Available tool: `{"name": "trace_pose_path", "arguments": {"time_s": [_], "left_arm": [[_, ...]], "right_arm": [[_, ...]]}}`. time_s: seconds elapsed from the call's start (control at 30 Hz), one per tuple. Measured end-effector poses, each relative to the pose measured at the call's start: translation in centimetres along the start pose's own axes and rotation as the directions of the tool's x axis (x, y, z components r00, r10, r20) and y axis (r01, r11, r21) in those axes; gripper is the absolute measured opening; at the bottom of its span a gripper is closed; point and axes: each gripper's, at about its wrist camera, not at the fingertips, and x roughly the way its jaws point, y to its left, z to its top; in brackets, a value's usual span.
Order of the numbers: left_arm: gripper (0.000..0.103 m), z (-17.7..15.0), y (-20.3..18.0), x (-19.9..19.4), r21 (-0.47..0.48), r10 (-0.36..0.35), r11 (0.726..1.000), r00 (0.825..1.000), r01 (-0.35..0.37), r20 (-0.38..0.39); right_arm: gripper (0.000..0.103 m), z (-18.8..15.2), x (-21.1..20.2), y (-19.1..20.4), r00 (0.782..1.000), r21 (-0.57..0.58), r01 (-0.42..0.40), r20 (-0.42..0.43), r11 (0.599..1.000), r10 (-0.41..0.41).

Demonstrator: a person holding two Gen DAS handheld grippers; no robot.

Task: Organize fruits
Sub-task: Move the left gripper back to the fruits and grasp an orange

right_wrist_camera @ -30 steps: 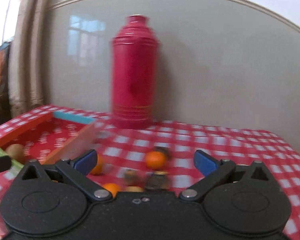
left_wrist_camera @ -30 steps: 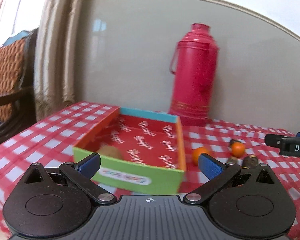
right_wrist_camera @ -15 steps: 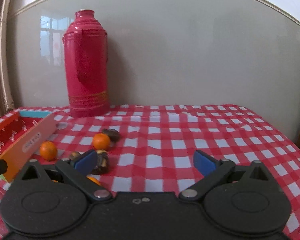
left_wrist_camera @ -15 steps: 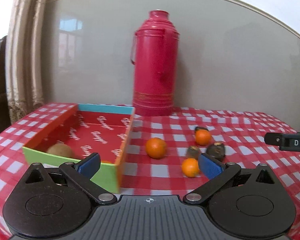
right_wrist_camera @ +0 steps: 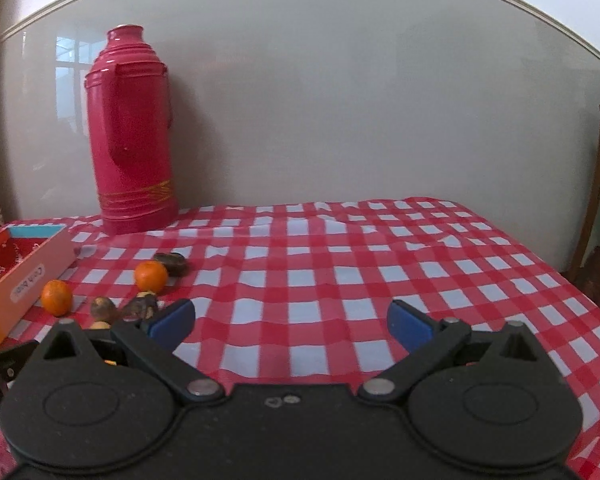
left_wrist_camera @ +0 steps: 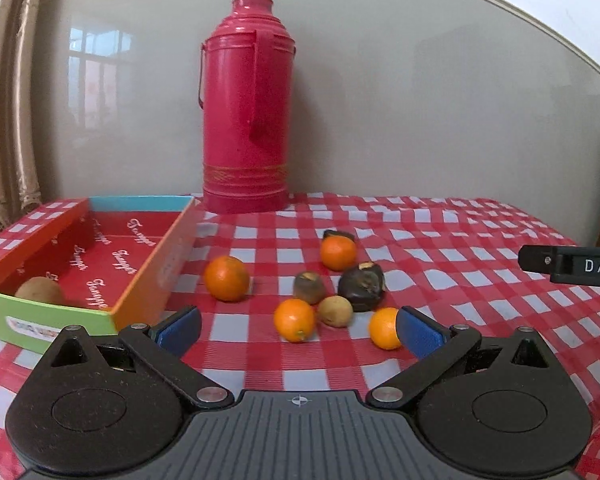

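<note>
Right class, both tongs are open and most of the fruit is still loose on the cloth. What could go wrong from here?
1. The fruits crowd together: closing the left tongs on the front orange may nudge the small brown fruit touching it.
2. Round oranges could roll on the checked tablecloth.
3. A wide swing toward the box might knock the tall red thermos just behind it.

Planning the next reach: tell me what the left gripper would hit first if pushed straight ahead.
Probably the nearest orange, lying almost centred between the open left gripper jaws; depth is hard to judge.
</note>
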Motion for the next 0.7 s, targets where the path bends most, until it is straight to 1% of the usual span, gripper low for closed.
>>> {"name": "trace_pose_path", "arguments": {"time_s": [0.1, 0.13, 0.2, 0.6, 0.67, 0.7], "left_arm": [[0.101, 0.0, -0.7, 0.3, 0.004, -0.009, 1.0, 1.0, 0.009, -0.014], [0.097, 0.0, -0.9, 0.4, 0.007, -0.012, 1.0, 1.0, 0.012, -0.018], [0.093, 0.0, -1.1, 0.8, 0.008, -0.019, 1.0, 0.999, 0.019, -0.031], [0.092, -0.2, -3.4, 1.9, 0.036, -0.051, 0.998, 0.998, 0.052, -0.043], [0.091, -0.2, -3.8, 2.2, 0.041, -0.057, 0.997, 0.997, 0.059, -0.048], [0.089, -0.1, -4.0, 2.3, 0.043, -0.062, 0.997, 0.997, 0.064, -0.052]], "right_arm": [[0.097, -0.1, 0.0, -0.6, 1.0, 0.009, 0.011, 0.001, 1.0, -0.011], [0.097, -0.1, -0.1, -0.8, 1.0, 0.011, 0.017, 0.003, 1.0, -0.017], [0.097, -0.2, 0.0, -1.3, 1.0, 0.017, 0.025, 0.0, 1.0, -0.025], [0.097, -0.9, -0.2, -3.5, 0.997, 0.036, 0.071, -0.013, 0.997, -0.07], [0.097, -1.0, -0.2, -4.0, 0.997, 0.04, 0.081, -0.015, 0.996, -0.081], [0.097, -1.1, -0.2, -4.2, 0.996, 0.042, 0.085, -0.018, 0.995, -0.084]]}}
